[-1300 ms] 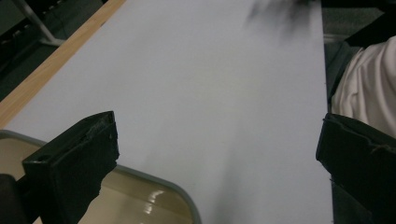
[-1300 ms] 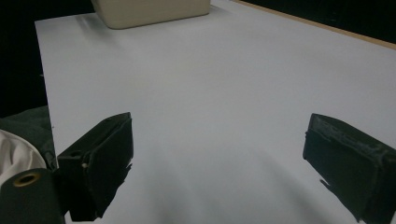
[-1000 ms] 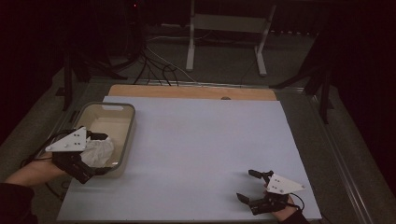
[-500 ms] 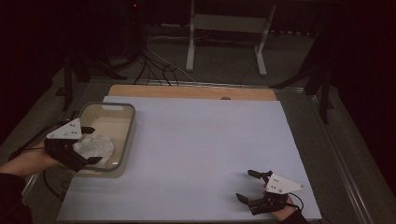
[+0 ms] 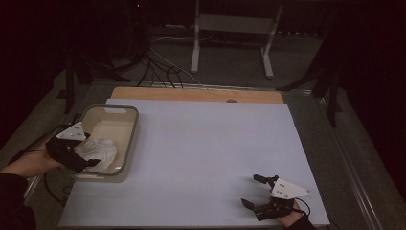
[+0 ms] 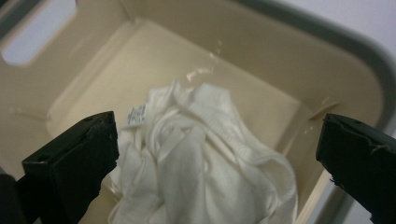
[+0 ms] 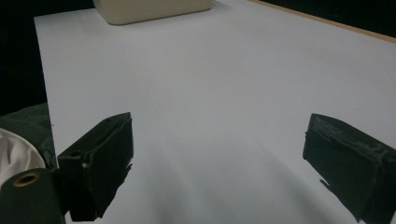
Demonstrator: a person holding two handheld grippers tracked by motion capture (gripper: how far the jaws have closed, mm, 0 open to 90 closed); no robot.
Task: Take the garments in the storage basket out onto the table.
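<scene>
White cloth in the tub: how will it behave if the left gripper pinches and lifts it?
The white cloth lies crumpled in soft folds, so it is probably floppy and will drape and unfurl when lifted. It looks thin, so likely light. The left gripper, open around it, may catch just one fold, leaving the rest trailing in the tub.

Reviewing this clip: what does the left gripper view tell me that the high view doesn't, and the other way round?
Left gripper view alone: a small label sewn on the crumpled white cloth, and the ribbed hem across its folds, with both black jaws spread wide either side of it.

High view alone: the right gripper, open, low at the near right of the white table cover, and the left gripper at the tub's near end.

Both: the cloth lying inside the beige plastic tub.
</scene>
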